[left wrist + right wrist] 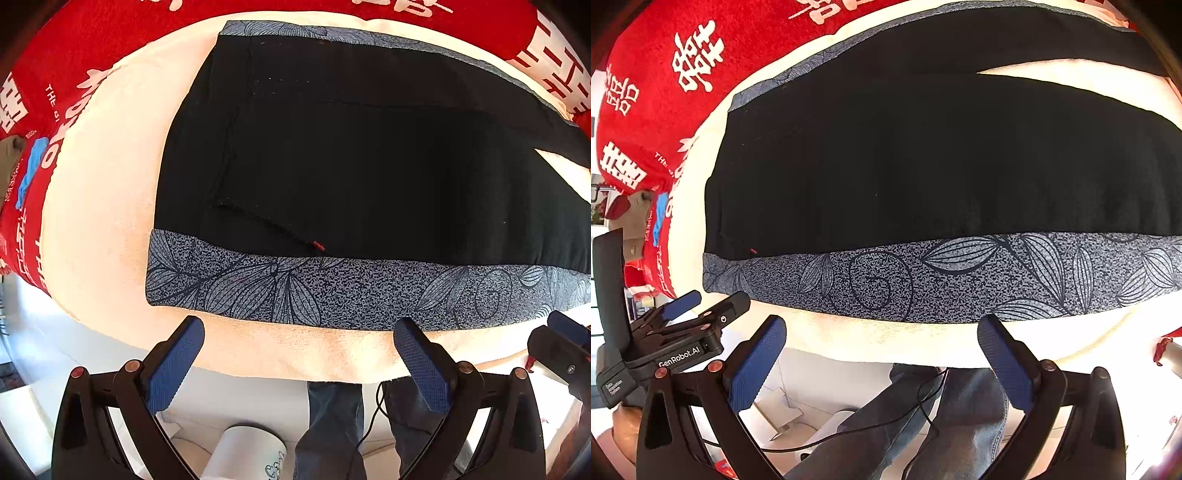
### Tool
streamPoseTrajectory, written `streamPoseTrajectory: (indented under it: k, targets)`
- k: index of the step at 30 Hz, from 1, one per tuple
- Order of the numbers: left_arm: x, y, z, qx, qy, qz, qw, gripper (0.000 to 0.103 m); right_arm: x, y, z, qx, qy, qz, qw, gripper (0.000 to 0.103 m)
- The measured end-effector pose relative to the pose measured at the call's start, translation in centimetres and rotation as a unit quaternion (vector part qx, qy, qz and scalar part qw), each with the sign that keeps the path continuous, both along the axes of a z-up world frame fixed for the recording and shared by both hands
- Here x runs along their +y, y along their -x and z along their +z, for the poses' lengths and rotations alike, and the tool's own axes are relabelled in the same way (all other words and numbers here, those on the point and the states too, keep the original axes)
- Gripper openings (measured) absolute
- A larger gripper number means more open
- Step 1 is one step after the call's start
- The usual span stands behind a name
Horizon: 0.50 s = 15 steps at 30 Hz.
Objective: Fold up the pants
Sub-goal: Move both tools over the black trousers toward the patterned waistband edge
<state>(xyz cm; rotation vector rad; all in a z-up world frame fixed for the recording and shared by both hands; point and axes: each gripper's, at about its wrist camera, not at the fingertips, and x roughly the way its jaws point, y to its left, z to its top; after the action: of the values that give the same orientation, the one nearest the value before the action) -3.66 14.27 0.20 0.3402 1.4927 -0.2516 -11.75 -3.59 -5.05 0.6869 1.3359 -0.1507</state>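
Black pants (351,166) with a grey-blue leaf-patterned side stripe (332,291) lie flat on a cream cloth (92,229), legs running to the right and slightly apart. My left gripper (299,339) is open and empty, hovering just in front of the near stripe by the waist end. In the right wrist view the pants (923,166) and stripe (942,280) fill the frame. My right gripper (882,336) is open and empty, just in front of the stripe further along the leg. The left gripper (701,302) shows at its left.
A red cloth with white characters (55,92) lies under the cream cloth and shows at the far and left sides (665,74). The table's near edge (295,376) is right under the grippers. Below it are the person's jeans-clad legs (923,424), a cable and a white cup (251,454).
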Motion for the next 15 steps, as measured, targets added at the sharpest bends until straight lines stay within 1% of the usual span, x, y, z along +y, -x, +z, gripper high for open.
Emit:
streamPoseTrajectory:
  k: [9, 11, 15]
  targets:
    - [0.2, -0.4, -0.1, 0.002, 0.008, 0.011, 0.9999, 0.103, 0.2, -0.1, -0.3, -0.002, -0.002, -0.002, 1.0, 0.103]
    - [0.5, -0.4, -0.2, 0.006, 0.018, 0.019, 0.9996, 0.103, 0.2, -0.1, -0.4, -0.003, -0.007, -0.004, 1.0, 0.103]
    - [1.6, -0.6, -0.3, 0.019, 0.058, 0.047, 0.997, 0.103, 0.4, 0.1, -1.0, -0.012, -0.036, -0.014, 0.999, 0.103]
